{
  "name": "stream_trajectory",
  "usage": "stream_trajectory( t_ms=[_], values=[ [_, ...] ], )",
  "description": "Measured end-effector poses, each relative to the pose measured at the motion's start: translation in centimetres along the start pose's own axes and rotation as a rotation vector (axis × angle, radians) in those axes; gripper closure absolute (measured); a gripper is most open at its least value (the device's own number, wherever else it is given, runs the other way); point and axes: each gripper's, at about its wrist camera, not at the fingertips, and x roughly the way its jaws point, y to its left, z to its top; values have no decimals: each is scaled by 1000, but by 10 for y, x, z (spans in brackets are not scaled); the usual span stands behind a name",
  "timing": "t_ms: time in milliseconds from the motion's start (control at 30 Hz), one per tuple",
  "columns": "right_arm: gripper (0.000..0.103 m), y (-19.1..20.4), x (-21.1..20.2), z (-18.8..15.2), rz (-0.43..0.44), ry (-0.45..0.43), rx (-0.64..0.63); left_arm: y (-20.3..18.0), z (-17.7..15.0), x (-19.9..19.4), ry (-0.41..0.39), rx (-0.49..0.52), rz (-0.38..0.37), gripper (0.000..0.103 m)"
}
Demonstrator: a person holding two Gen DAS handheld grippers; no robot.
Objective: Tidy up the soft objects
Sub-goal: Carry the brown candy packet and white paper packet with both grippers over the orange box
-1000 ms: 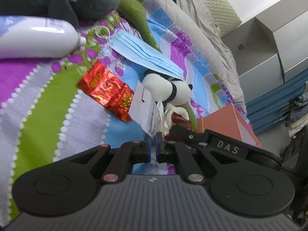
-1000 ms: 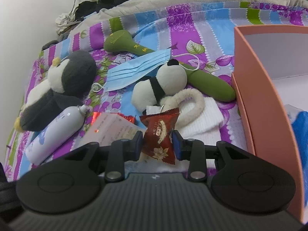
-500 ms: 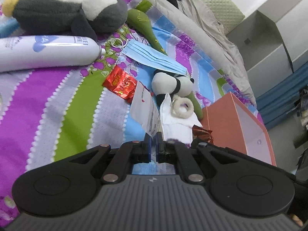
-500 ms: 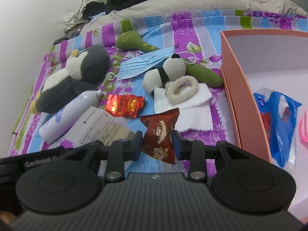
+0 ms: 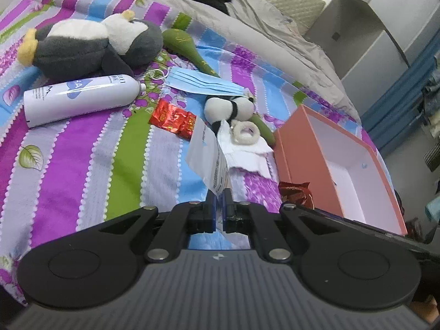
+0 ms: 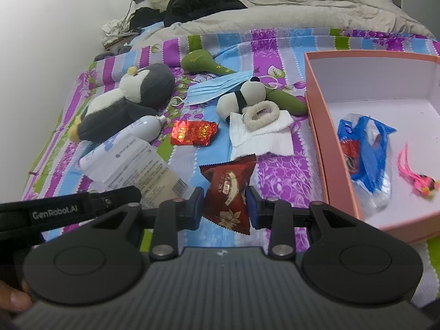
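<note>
My left gripper [image 5: 218,206] is shut on a white printed packet [image 5: 207,155], held above the striped bedspread; the packet also shows in the right wrist view [image 6: 134,165]. My right gripper [image 6: 225,206] is shut on a dark red snack packet [image 6: 229,192], left of the orange box [image 6: 324,126]. On the bed lie a penguin plush [image 5: 88,44], a small panda plush [image 5: 228,107], a blue face mask [image 5: 200,82], a white scrunchie [image 6: 260,111] on a white cloth [image 6: 261,134], and a shiny red packet [image 5: 173,117].
A white spray bottle [image 5: 77,97] lies by the penguin. A green padded stick [image 6: 206,62] lies behind the mask. The orange box [image 5: 299,148] holds a blue wrapper [image 6: 368,148] and a pink item [image 6: 420,183]. Grey duvet and dark clothes lie at the far end.
Both grippers have pulled back and up from the pile with their packets still held. The orange box's inside has come into view on the right.
</note>
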Motion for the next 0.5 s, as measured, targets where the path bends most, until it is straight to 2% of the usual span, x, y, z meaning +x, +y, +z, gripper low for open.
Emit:
stream_trajectory(
  t_ms=[500],
  values=[
    [67, 5, -65, -21, -13, -101, -17, -38, -23, -63, -32, 131, -40, 98]
  ],
)
